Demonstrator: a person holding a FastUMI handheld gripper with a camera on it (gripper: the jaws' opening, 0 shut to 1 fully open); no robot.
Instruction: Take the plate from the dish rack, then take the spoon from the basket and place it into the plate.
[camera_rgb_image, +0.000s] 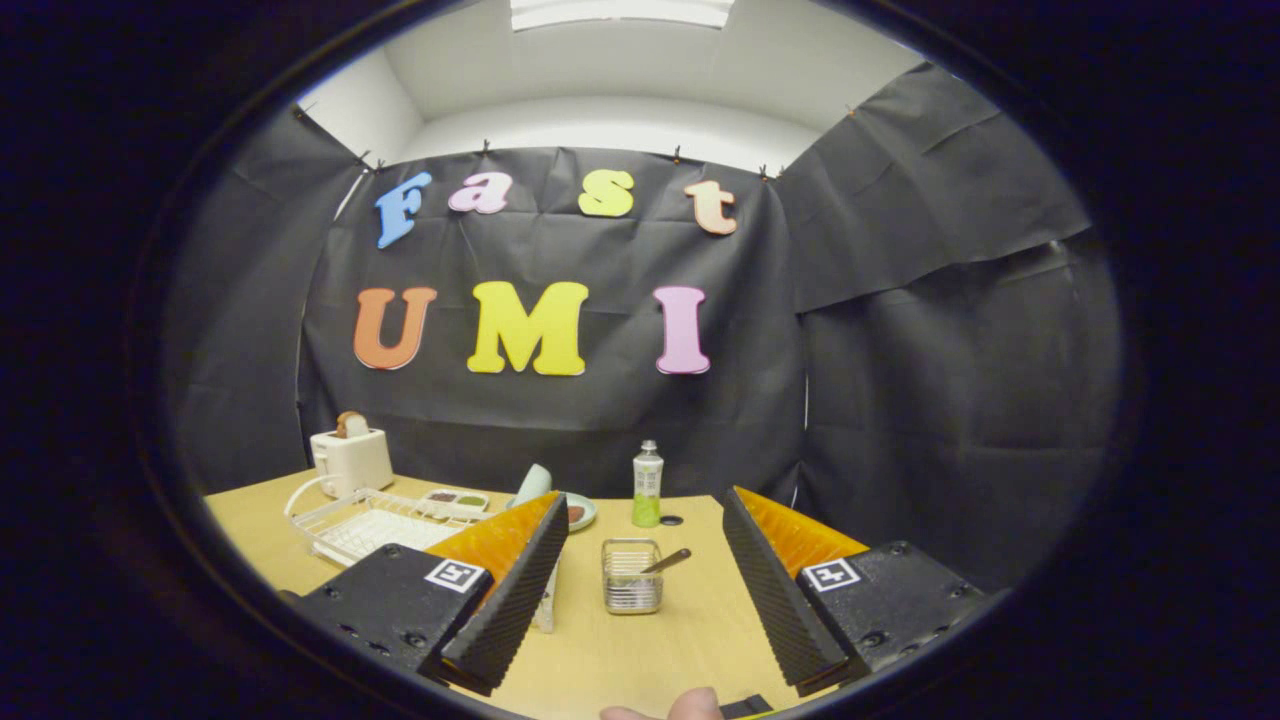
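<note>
My tool is spread wide over the table, gripping nothing. The basket stands between and just ahead of my fingers, the spoon leaning out of it. The dish rack sits beyond my left finger, a toaster behind it. A bottle stands beyond the basket.

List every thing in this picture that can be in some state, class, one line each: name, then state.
gripper: open, fingers wide apart, holding nothing
basket: upright on the table, ahead between the fingers
spoon: in the basket, handle leaning out
bottle: upright, capped, green liquid low inside
toaster: bread sticking up from its slot
dish rack: on the table, partly behind the left finger; its plate cannot be made out
</note>
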